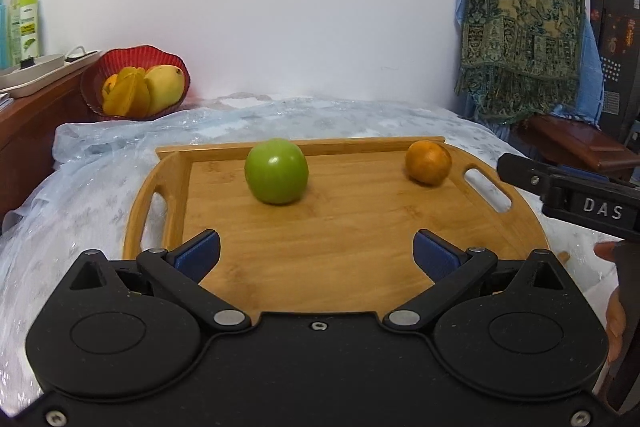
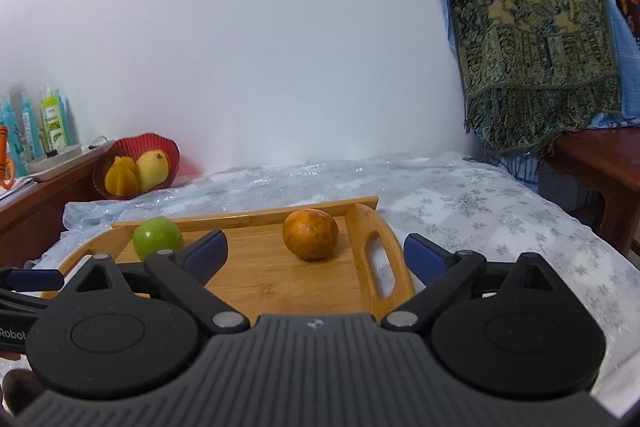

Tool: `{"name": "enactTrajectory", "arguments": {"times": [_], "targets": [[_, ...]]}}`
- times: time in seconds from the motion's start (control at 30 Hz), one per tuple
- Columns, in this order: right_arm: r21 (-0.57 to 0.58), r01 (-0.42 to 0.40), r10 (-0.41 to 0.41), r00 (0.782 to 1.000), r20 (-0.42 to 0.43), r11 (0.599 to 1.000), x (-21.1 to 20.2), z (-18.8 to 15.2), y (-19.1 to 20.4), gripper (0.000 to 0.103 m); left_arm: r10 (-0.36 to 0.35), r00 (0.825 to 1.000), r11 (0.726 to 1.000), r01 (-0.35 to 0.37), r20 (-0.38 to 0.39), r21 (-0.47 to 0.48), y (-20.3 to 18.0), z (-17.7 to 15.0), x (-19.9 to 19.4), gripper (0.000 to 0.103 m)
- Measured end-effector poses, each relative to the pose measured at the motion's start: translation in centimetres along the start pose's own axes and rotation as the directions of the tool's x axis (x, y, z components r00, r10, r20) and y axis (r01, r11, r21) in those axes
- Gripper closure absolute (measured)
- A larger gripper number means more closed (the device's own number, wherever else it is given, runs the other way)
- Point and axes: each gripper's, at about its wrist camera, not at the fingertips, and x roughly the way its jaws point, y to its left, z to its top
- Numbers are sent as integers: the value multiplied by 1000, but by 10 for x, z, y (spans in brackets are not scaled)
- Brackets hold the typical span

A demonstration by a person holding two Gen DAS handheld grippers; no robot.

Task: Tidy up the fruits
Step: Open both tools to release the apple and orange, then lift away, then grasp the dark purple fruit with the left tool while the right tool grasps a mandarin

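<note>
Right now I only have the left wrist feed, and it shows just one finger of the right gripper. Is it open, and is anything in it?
Observer: Open. The right gripper has its blue pads wide apart, with nothing between them.
Operator: What's it aimed at?
Observer: The orange. In the right wrist view it sits ahead in the gap between the fingers, untouched, on the wooden tray.
Operator: Is the outer finger clear of the tray?
Observer: In that view its right-side pad shows past the tray's handle, against the snowflake cloth.
</note>
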Motion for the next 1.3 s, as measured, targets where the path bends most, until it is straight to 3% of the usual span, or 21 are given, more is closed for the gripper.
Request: {"name": "enactTrajectory", "arguments": {"times": [0.47,0.77,1.13,1.3], "targets": [[-57,-29,32,998,57,998,-59,-47,23,2,68,995,997,-71,70,40,-4,-56,-61,0],[-97,-81,84,996,20,992,-64,-62,40,6,146,986,987,-151,81,58,3,-81,-74,0],[-147,-138,138,990,-10,979,-55,-72,61,17,124,991,991,-126,40,53,13,-90,-70,0],[-148,-154,152,988,-24,977,-52,-74,65,22,115,993,992,-116,20,44,15,-91,-67,8]]}}
